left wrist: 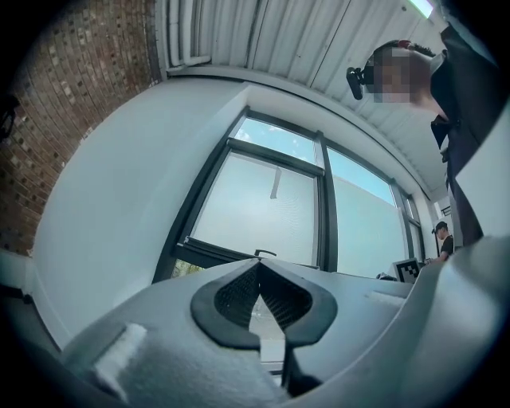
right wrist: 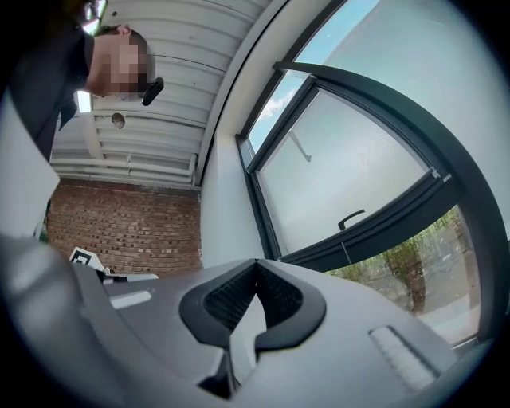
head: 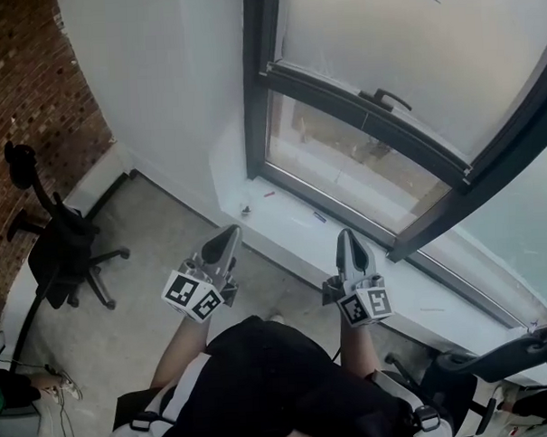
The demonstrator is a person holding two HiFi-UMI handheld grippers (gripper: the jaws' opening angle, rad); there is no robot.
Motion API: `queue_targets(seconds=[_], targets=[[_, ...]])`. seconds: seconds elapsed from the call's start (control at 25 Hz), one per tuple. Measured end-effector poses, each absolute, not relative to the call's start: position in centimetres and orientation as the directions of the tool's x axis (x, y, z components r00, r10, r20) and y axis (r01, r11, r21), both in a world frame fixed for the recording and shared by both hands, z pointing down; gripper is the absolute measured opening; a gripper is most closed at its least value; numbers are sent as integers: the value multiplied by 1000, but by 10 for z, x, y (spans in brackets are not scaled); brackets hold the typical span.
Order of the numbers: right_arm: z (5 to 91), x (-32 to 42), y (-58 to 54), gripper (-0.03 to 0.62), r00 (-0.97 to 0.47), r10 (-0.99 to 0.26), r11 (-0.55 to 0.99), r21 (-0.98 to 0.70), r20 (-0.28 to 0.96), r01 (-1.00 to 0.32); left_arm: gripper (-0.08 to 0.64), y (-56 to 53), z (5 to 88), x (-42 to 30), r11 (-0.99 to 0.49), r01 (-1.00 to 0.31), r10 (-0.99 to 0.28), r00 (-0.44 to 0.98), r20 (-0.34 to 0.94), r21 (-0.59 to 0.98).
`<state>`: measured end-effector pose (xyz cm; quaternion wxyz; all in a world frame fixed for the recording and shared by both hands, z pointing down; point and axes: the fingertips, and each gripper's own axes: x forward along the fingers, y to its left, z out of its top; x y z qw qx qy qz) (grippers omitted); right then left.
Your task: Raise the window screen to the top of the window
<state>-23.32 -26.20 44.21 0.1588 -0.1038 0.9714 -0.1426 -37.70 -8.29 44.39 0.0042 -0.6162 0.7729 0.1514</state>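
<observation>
We hold the left gripper [head: 227,242] and right gripper [head: 345,242] clenched and empty, side by side near the sill [head: 283,223], probably to lift evenly. Beyond them the window screen [head: 402,44] hangs part-raised, with its handle [head: 388,98] on the bottom bar.

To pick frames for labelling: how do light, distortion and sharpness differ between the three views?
Head view: soft daylight through the window screen, no hard shadows, the window frame bowed. Left gripper view: strong fisheye, black corners, the shut left gripper near and slightly soft. Right gripper view: same fisheye, window screen bright, brick wall dimmer, right gripper soft.
</observation>
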Motion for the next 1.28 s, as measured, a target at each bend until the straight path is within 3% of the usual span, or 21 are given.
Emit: queue_targets(seconds=[0.56,1.28], targets=[[452,-224,-374,5,-874,-442,884,-267,-204,-384,5,-233,449,-400,-16,-982,-982,-21,-190,190],[449,-328,-452,12,-830,-547,836,-18,-107,-549,5,-407,443,-464,-290,-955,-952,282,-119,57]])
